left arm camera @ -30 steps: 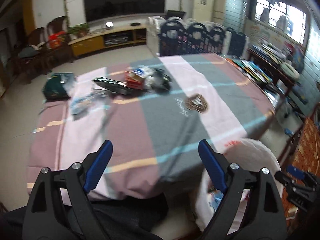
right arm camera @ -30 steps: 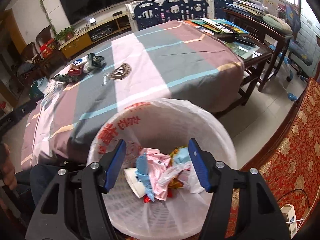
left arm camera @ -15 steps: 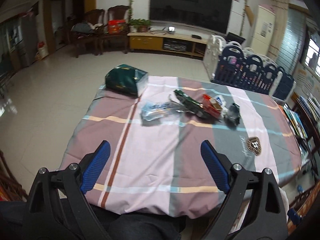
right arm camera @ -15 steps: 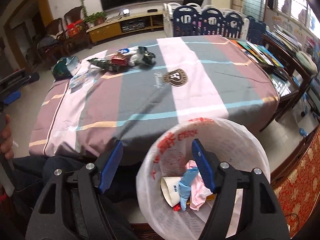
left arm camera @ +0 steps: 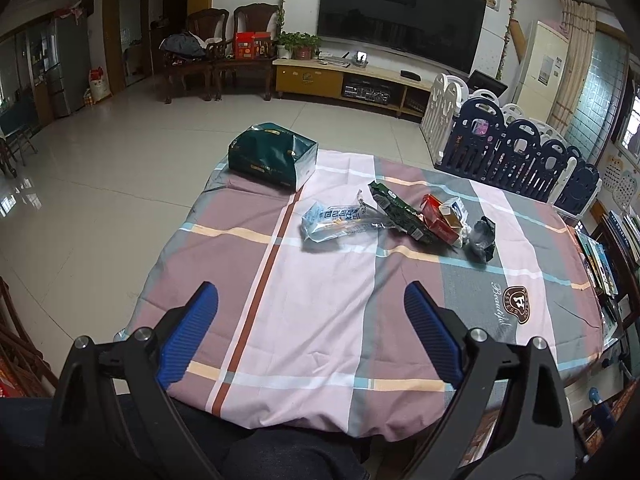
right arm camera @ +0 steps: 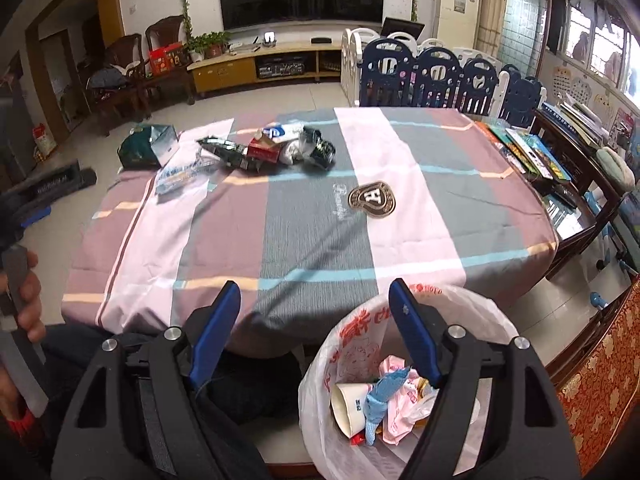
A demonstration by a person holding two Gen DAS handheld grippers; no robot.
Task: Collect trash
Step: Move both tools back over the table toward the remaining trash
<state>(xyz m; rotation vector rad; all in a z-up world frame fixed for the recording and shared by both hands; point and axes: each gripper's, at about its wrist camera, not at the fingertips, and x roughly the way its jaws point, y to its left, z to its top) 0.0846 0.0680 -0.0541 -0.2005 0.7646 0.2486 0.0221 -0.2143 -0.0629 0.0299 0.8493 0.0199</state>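
Trash lies in a row on the far half of the striped tablecloth [left arm camera: 328,312]: a clear blue-printed wrapper [left arm camera: 336,222], a green snack bag [left arm camera: 394,210], a red carton [left arm camera: 440,220] and a crumpled dark wrapper [left arm camera: 484,236]. In the right wrist view the same pile [right arm camera: 272,148] shows far off. My left gripper [left arm camera: 312,292] hangs open over the near table edge, nothing between its fingers. My right gripper [right arm camera: 316,290] is opening, empty, above the near edge beside a bag-lined bin [right arm camera: 476,300] that holds a paper cup [right arm camera: 348,402] and wrappers.
A dark green box [left arm camera: 274,156] sits at the table's far left corner. Books [right arm camera: 532,152] lie on a side table to the right. A playpen fence [right arm camera: 436,76], chairs and a TV cabinet stand behind. A hand [right arm camera: 28,296] holds the left gripper's handle.
Both grippers swung left and rolled level. The left view went from the bin and table edge to the trash pile. The right gripper rose off the bin, and its jaws widened.
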